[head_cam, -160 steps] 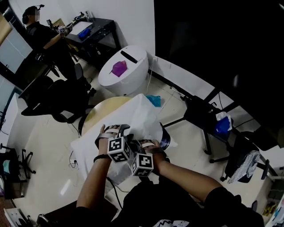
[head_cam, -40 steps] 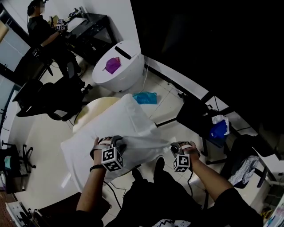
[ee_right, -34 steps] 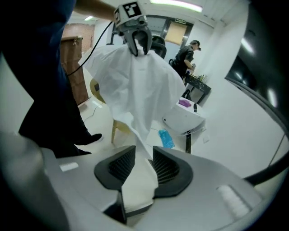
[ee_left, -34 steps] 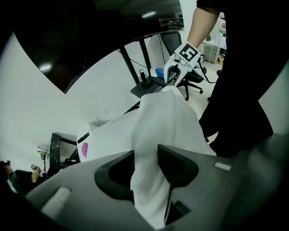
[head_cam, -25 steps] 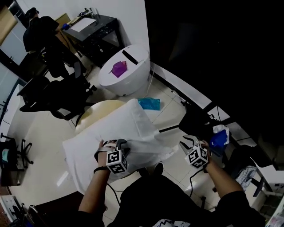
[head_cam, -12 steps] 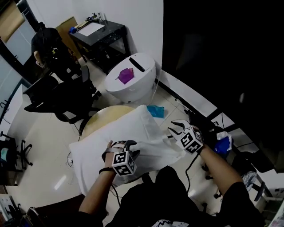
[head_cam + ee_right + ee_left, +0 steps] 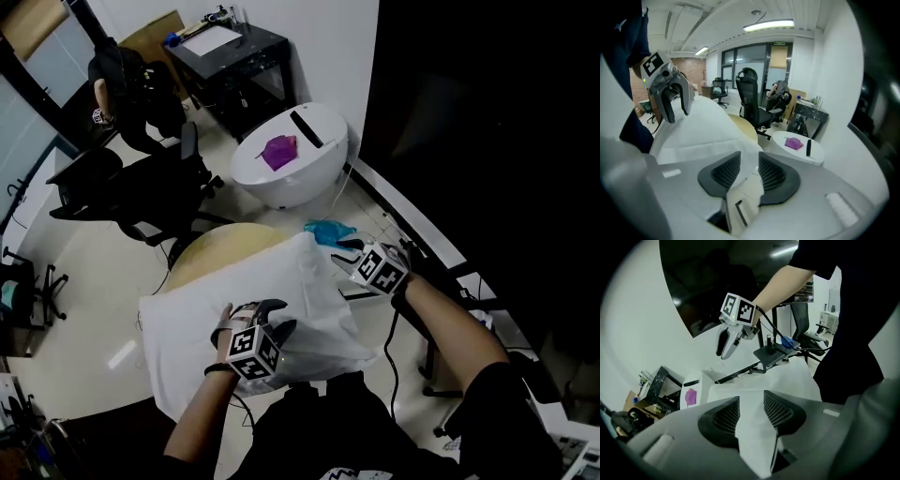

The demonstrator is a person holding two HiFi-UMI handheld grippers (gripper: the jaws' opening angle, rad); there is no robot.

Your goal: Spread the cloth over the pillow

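My left gripper and right gripper each clamped on the white cloth, pillow underneath on a round wooden table, black office chair and white pod beyond

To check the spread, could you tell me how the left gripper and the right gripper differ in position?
The left gripper sits over the pillow's near side, by the person's body; the right gripper reaches to its far corner. The left gripper's arm is bent, the right gripper's stretched out. Both are shut on the white cloth.
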